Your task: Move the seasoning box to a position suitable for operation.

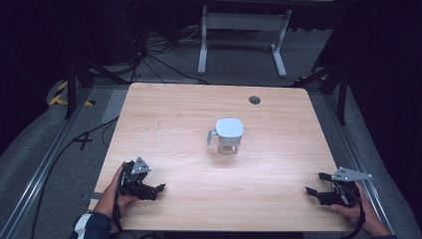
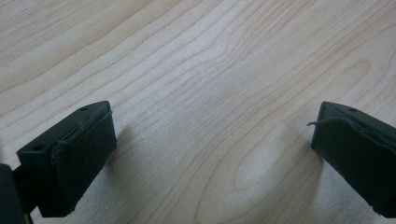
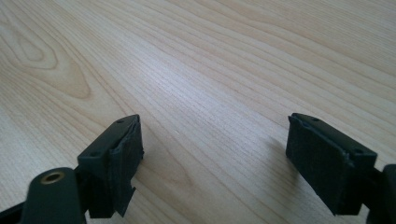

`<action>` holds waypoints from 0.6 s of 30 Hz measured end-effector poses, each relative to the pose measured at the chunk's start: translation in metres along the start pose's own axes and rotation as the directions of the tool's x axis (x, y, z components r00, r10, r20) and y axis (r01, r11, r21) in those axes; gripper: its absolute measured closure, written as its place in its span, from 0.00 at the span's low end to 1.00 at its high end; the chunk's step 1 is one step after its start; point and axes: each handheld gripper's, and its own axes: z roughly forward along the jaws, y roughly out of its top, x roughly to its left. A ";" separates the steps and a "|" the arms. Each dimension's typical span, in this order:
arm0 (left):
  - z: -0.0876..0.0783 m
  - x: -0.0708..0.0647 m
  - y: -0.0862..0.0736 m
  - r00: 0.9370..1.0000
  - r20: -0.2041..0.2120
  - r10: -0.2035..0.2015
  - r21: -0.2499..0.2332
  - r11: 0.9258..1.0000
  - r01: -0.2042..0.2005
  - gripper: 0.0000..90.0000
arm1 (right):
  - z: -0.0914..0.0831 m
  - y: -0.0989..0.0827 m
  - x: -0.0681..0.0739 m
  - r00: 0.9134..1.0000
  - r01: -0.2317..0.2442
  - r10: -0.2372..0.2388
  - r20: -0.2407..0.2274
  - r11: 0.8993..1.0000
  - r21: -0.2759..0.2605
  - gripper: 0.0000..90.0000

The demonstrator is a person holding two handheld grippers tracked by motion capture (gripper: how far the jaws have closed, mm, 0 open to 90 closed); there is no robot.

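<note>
1. Pale wood grain covers the desk (image 1: 169,124), which has rounded corners and wide bare stretches on every side of the one thing standing on it.
2. That thing is a jug (image 1: 227,136) near the middle of the desk: clear body, white lid on top, handle toward the left in the high view. Whether anything is inside cannot be told, and no label or writing can be read on it.
3. A small dark round hole (image 1: 255,100) sits near the far edge, beyond the jug.
4. The left hand-held gripper (image 1: 158,188) rests near the front-left corner, well apart from the jug, held by the left hand (image 1: 113,191). Its jaws stand wide apart over bare wood in the left gripper view, gripping nothing.
5. The right hand-held gripper (image 1: 316,184) lies close to the front-right edge, held by the right hand (image 1: 356,211). Its jaws are likewise spread with nothing between them.
6. Grey carpet (image 1: 35,144), black cables (image 1: 89,137) and a white table frame (image 1: 244,30) lie beyond the desk.
</note>
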 end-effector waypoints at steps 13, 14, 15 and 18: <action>-0.002 -0.001 -0.002 0.999 0.017 0.033 -0.024 0.999 -0.032 0.05 | 0.000 0.000 0.000 1.000 -0.003 0.003 0.001 1.000 0.001 0.21; -0.002 -0.001 -0.002 0.999 0.017 0.033 -0.024 0.999 -0.032 0.07 | 0.000 0.000 0.000 1.000 -0.003 0.003 0.001 1.000 0.001 0.21; -0.002 0.000 -0.001 0.999 0.027 0.047 -0.018 0.999 -0.047 0.07 | 0.000 0.000 0.000 1.000 -0.003 0.003 0.001 1.000 0.001 0.21; -0.002 0.002 0.002 0.997 0.045 0.057 0.002 0.998 -0.057 0.08 | 0.000 0.000 0.000 1.000 -0.002 0.002 0.000 1.000 0.001 0.21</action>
